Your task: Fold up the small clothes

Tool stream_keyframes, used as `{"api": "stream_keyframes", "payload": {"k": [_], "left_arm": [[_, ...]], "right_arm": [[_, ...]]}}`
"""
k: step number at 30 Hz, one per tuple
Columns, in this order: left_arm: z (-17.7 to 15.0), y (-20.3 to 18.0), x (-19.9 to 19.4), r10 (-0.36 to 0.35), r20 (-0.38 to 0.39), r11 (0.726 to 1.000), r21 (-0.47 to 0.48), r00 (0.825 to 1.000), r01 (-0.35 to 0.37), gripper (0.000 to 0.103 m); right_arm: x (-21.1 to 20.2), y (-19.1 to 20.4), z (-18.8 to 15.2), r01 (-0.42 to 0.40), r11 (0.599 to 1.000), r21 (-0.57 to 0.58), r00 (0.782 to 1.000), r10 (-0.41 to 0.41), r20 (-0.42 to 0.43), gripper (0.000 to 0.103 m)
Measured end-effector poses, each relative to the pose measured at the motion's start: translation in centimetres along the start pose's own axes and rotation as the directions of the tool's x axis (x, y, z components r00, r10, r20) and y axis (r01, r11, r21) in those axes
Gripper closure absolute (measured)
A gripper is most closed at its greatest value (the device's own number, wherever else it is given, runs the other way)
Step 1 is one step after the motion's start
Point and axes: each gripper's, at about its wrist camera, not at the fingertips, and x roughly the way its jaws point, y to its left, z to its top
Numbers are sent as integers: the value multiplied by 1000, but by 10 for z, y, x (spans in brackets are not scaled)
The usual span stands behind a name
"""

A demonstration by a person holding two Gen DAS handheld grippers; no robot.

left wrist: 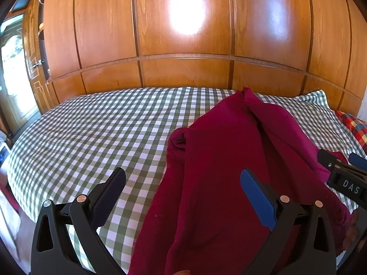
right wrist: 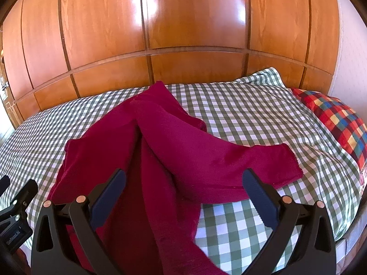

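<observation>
A rumpled maroon garment [right wrist: 174,158] lay on the checked bed [right wrist: 252,119], its near end cut off below. Left hand-held gripper [left wrist: 183,197] and right hand-held gripper [right wrist: 183,197] both gaped wide, empty.

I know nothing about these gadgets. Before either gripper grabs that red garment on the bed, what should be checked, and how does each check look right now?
1. Left gripper open: ok, fingers spread wide, nothing between them.
2. Right gripper open: ok, also spread and holding nothing.
3. Dark red garment lying flat: not ok, it is rumpled with overlapping folds.
4. Garment fully on the checked bedcover: cannot tell, its near end runs out of view.
5. Room to fold: ok, bare bedcover shows to the left of the garment in the left wrist view.
6. Multicoloured pillow out of the way: ok, apart from the garment.
</observation>
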Motion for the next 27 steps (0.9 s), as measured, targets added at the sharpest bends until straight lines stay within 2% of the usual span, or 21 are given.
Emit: {"api": "stream_keyframes", "payload": {"k": [8, 12, 14, 16, 18, 21, 22, 23, 24, 26, 27], "left_arm": [[-4, -10, 15, -52, -59, 998, 35, 997, 54, 4], [-16, -21, 34, -108, -166, 988, 93, 980, 124, 4], [-20, -26, 39, -126, -184, 983, 108, 975, 148, 4], [-23, -33, 41, -159, -204, 974, 126, 966, 187, 4], [-26, -41, 42, -174, -212, 967, 150, 962, 207, 4], [-30, -49, 45, -204, -246, 952, 173, 947, 251, 25], [-32, -51, 45, -210, -260, 949, 179, 943, 261, 26], [-34, -53, 46, -216, -271, 944, 187, 938, 271, 26], [-37, -54, 48, -215, -283, 942, 191, 935, 275, 28], [-42, -54, 53, -233, -318, 933, 194, 919, 304, 45], [-45, -57, 53, -243, -327, 926, 203, 913, 319, 46]], "right_arm": [[7, -40, 4, 52, 997, 51, 999, -51, -10, 2], [21, -89, 11, 36, 989, 145, 998, -28, -59, 2], [27, -119, 13, 78, 978, 194, 995, -66, -68, 2], [37, -147, 17, 153, 964, 218, 987, -138, -80, 2], [49, -167, 20, 182, 955, 234, 982, -163, -97, 2], [81, -188, 23, 212, 950, 229, 969, -176, -171, 2], [93, -190, 22, 205, 954, 219, 966, -162, -201, 3], [99, -187, 19, 213, 956, 200, 960, -167, -226, 10], [106, -184, 16, 223, 959, 172, 952, -177, -250, 34], [117, -177, 8, 198, 969, 144, 947, -152, -282, 53], [119, -173, 5, 193, 973, 126, 948, -152, -280, 61]]}}
